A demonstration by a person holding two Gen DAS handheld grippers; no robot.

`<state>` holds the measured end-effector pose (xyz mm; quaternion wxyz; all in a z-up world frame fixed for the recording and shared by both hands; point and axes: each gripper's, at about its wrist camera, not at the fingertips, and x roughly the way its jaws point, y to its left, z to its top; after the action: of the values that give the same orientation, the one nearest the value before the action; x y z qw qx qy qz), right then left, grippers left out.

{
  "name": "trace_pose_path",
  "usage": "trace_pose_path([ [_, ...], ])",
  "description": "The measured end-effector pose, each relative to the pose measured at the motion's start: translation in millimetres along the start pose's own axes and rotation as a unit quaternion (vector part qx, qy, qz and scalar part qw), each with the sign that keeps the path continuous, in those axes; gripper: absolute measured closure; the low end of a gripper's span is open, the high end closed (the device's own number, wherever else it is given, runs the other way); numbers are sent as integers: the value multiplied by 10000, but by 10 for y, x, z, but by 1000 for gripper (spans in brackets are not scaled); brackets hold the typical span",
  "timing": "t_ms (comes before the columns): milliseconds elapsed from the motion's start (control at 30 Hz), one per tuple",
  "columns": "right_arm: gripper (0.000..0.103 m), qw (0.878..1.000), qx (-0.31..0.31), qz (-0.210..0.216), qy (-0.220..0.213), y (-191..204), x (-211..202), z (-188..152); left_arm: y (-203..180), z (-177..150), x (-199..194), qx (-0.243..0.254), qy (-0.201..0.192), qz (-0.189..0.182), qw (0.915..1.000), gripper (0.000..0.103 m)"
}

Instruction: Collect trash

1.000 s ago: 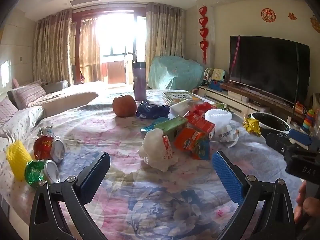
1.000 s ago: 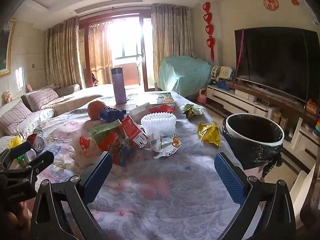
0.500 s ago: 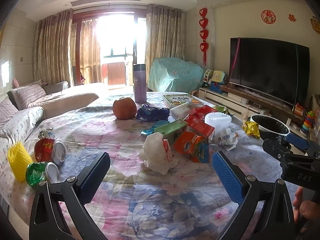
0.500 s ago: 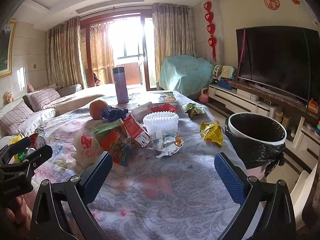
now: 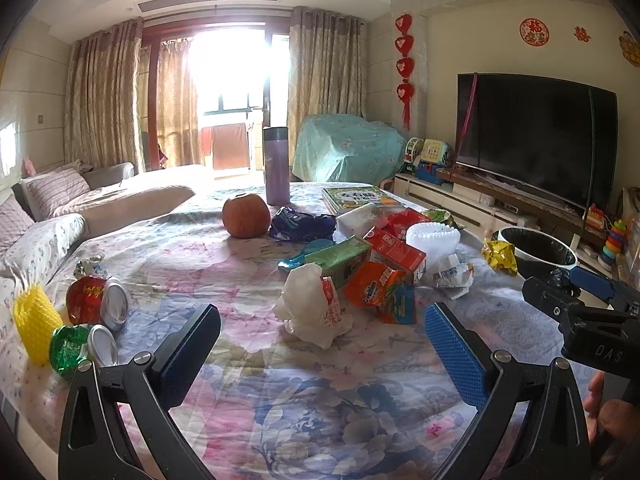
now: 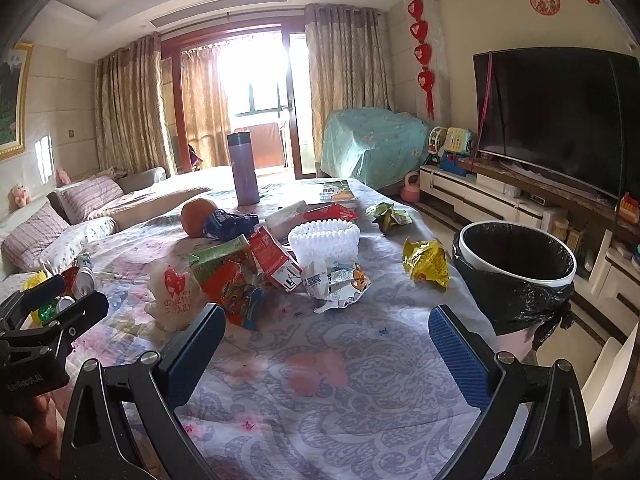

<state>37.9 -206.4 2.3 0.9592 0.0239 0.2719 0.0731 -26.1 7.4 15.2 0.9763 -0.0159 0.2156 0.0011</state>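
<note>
Left gripper [image 5: 320,344], black frame with blue-padded fingers, spread wide, nothing between them, low centre of the left wrist view over the floral tablecloth [image 5: 320,420]. Just above the gap: crumpled white plastic bag with red print [image 5: 316,304]; orange snack packet [image 5: 374,290] touching its right side; green drink carton [image 5: 340,258] and red-and-white carton [image 5: 396,250] behind. White ribbed foam cup sleeve [image 5: 432,236] right of the cartons, crumpled white wrapper [image 5: 452,276] below it. Lower left: red can [image 5: 94,300] and green can [image 5: 78,346], both lying down, beside a yellow foam net [image 5: 32,328]. Orange fruit [image 5: 246,216] and purple tumbler [image 5: 276,170] at upper centre. Bin with black liner [image 5: 536,244] at right edge

Right wrist view: right gripper [image 6: 326,346] likewise fully parted and empty, low centre. Same trash heap sits upper left of the gap; yellow foil wrapper [image 6: 426,262] right of centre, near the table edge. Black-lined bin [image 6: 516,264] stands just beside the table at right. Green crumpled wrapper [image 6: 388,216] farther up. Left gripper's fingers [image 6: 60,306] poke in at lower left, apart
</note>
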Motion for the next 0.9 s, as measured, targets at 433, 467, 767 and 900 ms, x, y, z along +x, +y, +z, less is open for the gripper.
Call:
trace_pose_path([
  [433,1,10000,12,20,21,4,-7,-9,-21,-28,33,21,47,23,10000,1],
  [467,1,10000,16,27,28,7,-6,-11,-20,-26,37,28,50,28,10000,1],
  [767,1,9999,69,71,112,-27,37,-10,-9,-21,86,33,111,35,9999,1],
  [900,1,9996,93,115,219,-46,93,-8,10,-18,136,-2,178,31,9998,1],
])
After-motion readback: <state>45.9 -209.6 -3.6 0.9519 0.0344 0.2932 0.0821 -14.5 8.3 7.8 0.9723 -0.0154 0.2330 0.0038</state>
